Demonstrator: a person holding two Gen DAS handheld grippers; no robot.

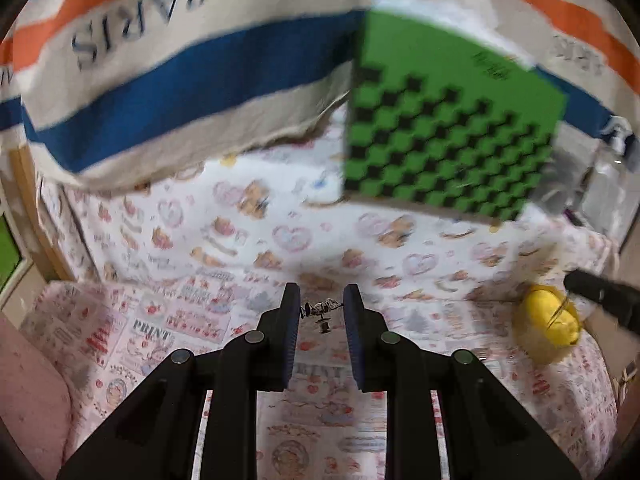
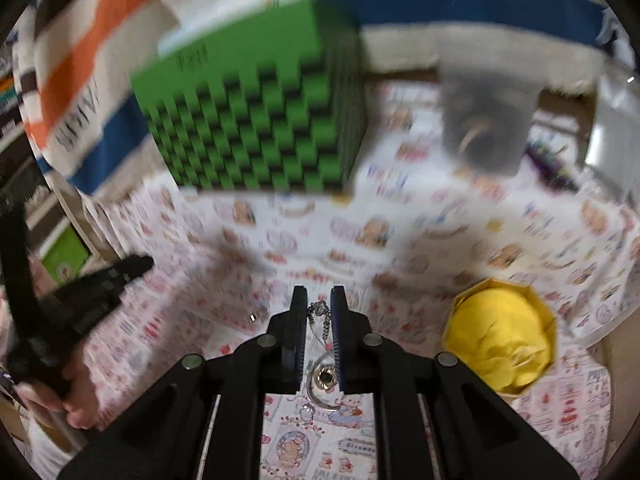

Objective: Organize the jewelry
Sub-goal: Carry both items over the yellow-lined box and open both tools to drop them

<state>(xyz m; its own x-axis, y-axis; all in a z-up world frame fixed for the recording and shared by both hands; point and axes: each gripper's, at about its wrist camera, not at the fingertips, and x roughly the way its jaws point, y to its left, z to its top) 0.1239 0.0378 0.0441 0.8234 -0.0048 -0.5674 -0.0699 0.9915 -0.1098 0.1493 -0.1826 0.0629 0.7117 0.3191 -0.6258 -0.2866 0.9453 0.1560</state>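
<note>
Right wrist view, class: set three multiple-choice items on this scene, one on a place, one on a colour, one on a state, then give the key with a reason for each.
1. Where is the yellow box relative to the right tool?
A. to its right
B. to its left
C. behind the green box

2. What colours make the checker on the big box?
A. red and white
B. green and black
C. blue and orange

3. What is the right tool doing?
A. open over bare cloth
B. shut on a chain
C. shut on the yellow box

Key: A, it sits low right of the fingers; B, green and black squares; B, the chain hangs between closed pads.
</note>
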